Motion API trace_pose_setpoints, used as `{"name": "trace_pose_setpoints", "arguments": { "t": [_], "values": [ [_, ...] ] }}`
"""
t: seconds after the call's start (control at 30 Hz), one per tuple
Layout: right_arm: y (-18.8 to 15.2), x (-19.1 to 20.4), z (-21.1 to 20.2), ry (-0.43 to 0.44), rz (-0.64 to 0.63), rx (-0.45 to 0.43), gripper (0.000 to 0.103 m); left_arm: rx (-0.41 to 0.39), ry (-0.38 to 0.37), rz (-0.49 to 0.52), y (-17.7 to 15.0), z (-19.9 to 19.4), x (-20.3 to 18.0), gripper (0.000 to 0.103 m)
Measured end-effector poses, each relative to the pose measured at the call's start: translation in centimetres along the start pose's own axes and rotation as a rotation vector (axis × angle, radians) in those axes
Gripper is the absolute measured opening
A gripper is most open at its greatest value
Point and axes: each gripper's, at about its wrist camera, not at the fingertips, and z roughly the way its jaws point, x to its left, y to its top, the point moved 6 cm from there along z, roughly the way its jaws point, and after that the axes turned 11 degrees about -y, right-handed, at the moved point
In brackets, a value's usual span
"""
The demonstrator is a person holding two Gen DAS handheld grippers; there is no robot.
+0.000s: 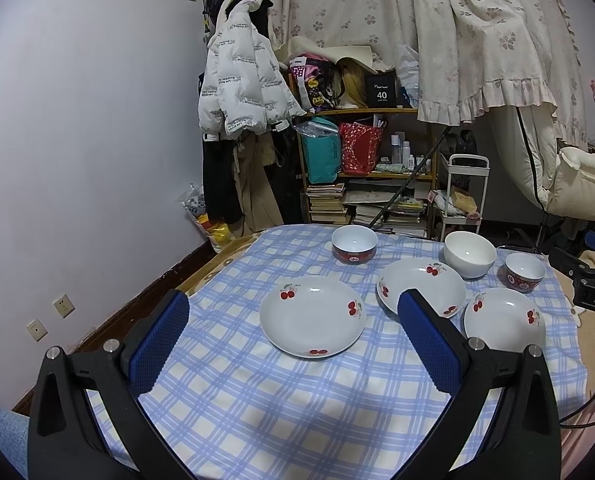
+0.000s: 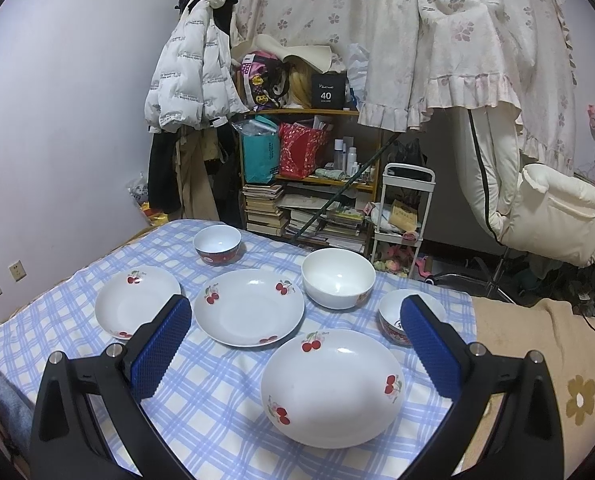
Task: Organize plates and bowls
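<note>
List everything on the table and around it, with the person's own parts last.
cherry plates: three, white with red cherries, across the near and middle of the table; none stacked.
white bowl: one, plain white, far right of the middle plate.
red-patterned bowls: two, white inside and red outside, one far left, one at the right edge.
tablecloth: one, blue and white check, covering the table.
white jacket: one, hanging by the wall.
shelf: one, wooden, holding bags, bottles and books.
floral curtain: cream, hanging above.
left gripper: open, blue pads, empty.
right gripper: open, blue pads, empty.
</note>
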Motion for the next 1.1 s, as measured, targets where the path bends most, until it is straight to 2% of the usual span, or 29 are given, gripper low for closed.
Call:
{"name": "trace_pose_setpoints", "arguments": {
  "t": [1.1],
  "values": [
    [0.15, -0.03, 0.1, 0.0, -0.008, 0.002, 0.103, 0.013, 0.0, -0.006, -0.46, 0.53, 0.34, 0.102]
  ]
}}
